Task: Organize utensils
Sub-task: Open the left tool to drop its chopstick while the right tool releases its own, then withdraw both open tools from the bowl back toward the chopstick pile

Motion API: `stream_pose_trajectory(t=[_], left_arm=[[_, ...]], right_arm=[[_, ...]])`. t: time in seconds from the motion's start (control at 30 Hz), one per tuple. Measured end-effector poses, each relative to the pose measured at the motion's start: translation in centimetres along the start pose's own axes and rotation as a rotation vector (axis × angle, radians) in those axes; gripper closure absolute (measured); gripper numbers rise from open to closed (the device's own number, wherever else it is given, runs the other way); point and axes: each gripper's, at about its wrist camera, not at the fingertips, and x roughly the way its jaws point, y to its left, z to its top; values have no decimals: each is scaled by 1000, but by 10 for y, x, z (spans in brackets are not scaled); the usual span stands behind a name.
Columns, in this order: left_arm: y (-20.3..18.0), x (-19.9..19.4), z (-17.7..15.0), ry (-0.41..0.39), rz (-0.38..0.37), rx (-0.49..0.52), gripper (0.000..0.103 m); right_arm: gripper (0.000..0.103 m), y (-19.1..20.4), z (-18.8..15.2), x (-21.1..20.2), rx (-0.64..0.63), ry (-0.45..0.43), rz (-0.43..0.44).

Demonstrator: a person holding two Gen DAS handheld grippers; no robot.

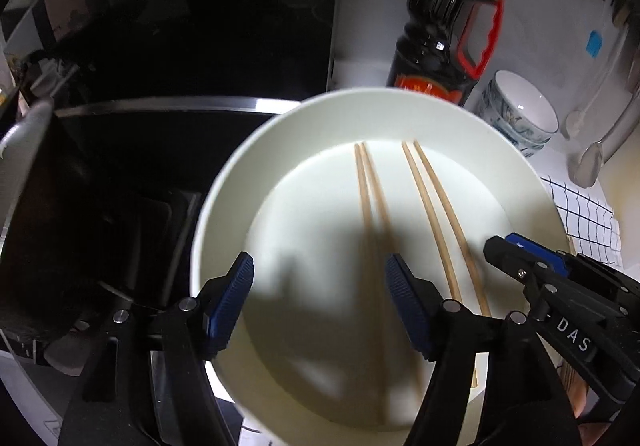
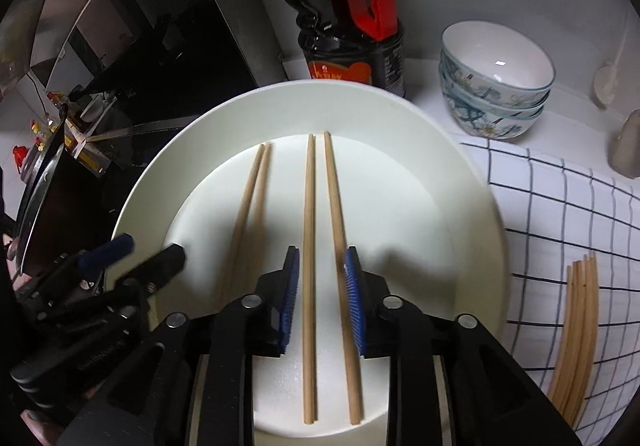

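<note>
Chopsticks [image 2: 308, 246] are laid in two pairs on a white plate [image 2: 460, 206], running lengthwise away from the grippers. The right pair is bracketed by the right gripper [image 2: 322, 282]: its jaws are spread narrowly, one stick lying in the gap, the other just under or beside the right pad, and no pinch is seen yet. The left pair [image 1: 370, 198] is seen ahead of the left gripper [image 1: 320, 286], whose jaws are spread wide above the plate with nothing between the pads; the sticks pass closer to its right finger than to its left. More chopsticks [image 2: 576, 334] are lying in a bundle on a checked cloth [image 2: 560, 206], to the right of the right gripper and off the plate. Beyond the plate, a dark sauce bottle [image 2: 344, 30] with a red handle is standing, and stacked bowls [image 2: 496, 86] are set to its right. A dark stove area is seen to the left.

The step in hand is judged to be the picking of the pairs from the plate, probably so that they can be added to the bundle on the cloth. For the next move, the right jaws would need to be centred so that both sticks are caught, then closed and lifted evenly; a lone stick may otherwise be left behind or rolled aside.
</note>
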Motion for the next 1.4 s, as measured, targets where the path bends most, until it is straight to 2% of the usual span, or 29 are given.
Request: stream_pose_trajectory(t=[0.27,0.53,0.73,0.87,1.07,1.23,1.4], left_arm=[[6,-17,-4,-15,25,17,27],[5,-26,-14,-3,10,46,24],[-2,-37,-18,-15,-9,61,16],[-14,-46,-21,-33,-29,70,14],[-41,-58,-29,-35,-63,89,14],[-75,-65,-39,-24,-89,103,13],[-110,-70,-52,-22,-70,89,10]], right_arm=[[62,-2,-8,-21,-1,-36,-14],[48,-6,-18,-42,12,-63,-35],[35,-12,-26,-66,21,-96,-57],[33,-20,-35,-81,36,-109,-79],[31,-47,-54,-107,83,-134,-123],[28,-87,-79,-126,125,-130,-151],[25,-130,-98,-141,124,-112,-159]])
